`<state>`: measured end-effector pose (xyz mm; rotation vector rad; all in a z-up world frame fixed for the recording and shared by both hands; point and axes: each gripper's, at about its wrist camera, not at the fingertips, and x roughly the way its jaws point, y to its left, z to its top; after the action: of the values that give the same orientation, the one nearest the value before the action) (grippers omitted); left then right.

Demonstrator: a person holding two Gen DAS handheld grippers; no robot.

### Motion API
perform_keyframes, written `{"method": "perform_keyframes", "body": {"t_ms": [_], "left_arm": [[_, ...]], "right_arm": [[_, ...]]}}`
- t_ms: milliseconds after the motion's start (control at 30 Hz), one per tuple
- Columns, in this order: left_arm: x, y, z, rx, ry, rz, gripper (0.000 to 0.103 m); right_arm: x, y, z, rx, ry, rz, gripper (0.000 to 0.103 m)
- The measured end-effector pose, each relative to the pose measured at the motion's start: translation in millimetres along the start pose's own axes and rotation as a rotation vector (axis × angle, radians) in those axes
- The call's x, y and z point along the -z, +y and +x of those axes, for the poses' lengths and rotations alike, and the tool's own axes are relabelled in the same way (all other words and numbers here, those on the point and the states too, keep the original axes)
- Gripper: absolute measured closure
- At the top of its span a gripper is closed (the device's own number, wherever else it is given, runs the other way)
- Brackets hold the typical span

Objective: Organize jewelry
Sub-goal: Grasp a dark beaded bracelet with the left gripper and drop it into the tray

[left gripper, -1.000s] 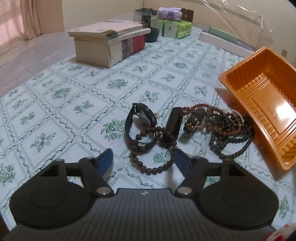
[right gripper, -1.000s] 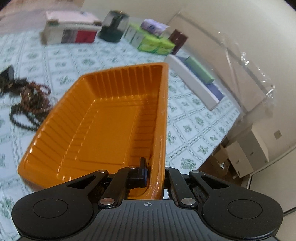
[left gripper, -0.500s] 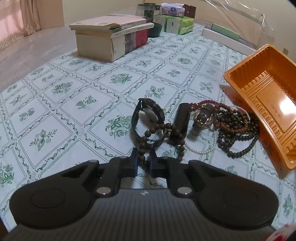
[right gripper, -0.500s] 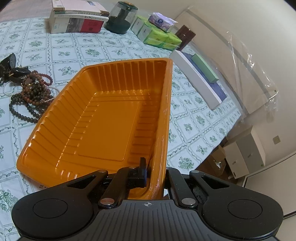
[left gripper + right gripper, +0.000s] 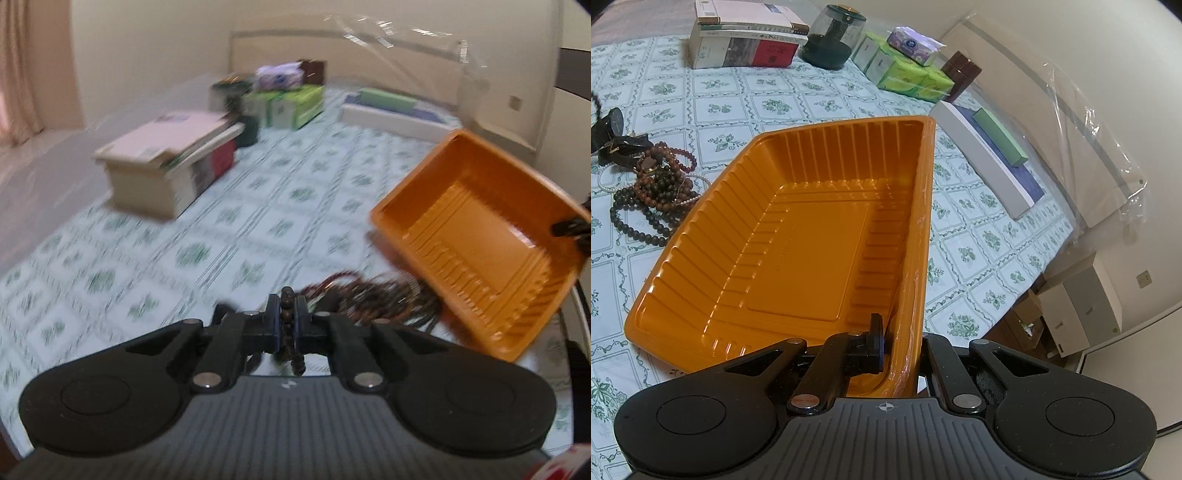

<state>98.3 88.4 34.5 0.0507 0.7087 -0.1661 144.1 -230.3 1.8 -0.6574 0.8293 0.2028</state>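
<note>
My left gripper (image 5: 287, 320) is shut on a dark wooden bead bracelet (image 5: 289, 334) and holds it lifted above the table; the view is motion-blurred. A pile of bead bracelets (image 5: 376, 297) lies on the table just beyond it, beside the orange tray (image 5: 480, 236). My right gripper (image 5: 897, 343) is shut on the near right rim of the orange tray (image 5: 798, 243), which is tilted and holds nothing. In the right wrist view the bracelet pile (image 5: 653, 192) and a black watch (image 5: 609, 129) lie left of the tray.
A floral tablecloth (image 5: 775, 103) covers the table. A stack of books (image 5: 173, 166), a dark jar (image 5: 834, 37), green tissue packs (image 5: 908, 74) and a long white box (image 5: 986, 155) stand at the far side. The table edge runs on the right.
My left gripper closed on the bead bracelet and lifted it off the table, swinging up. The right gripper kept its hold on the tray rim.
</note>
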Motion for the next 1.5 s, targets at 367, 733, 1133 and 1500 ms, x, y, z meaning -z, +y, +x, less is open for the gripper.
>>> {"method": "perform_keyframes", "body": {"t_ms": [367,733,1133,1500], "left_arm": [[-35.9,-81.4,15.4,0.229,-0.024,0.133,0.097],[-28.9,-157.5,61.2,0.407,0.043,0.155,0.097],[-21.6,-164.7,59.2,0.385,0.027,0.145,0.063],[24.4,-62.0,38.6,0.092,0.048,-0.021,0.063]], "right_arm": [[-0.1,0.0,0.5,-0.004,-0.008,0.006,0.099],[-2.0,0.1,-2.0,-0.012,-0.024,0.016,0.099],[1.1,0.5,-5.7,-0.019,-0.043,0.029,0.099],[2.2,-0.8,-5.4,-0.024,-0.044,0.031,0.099]]}}
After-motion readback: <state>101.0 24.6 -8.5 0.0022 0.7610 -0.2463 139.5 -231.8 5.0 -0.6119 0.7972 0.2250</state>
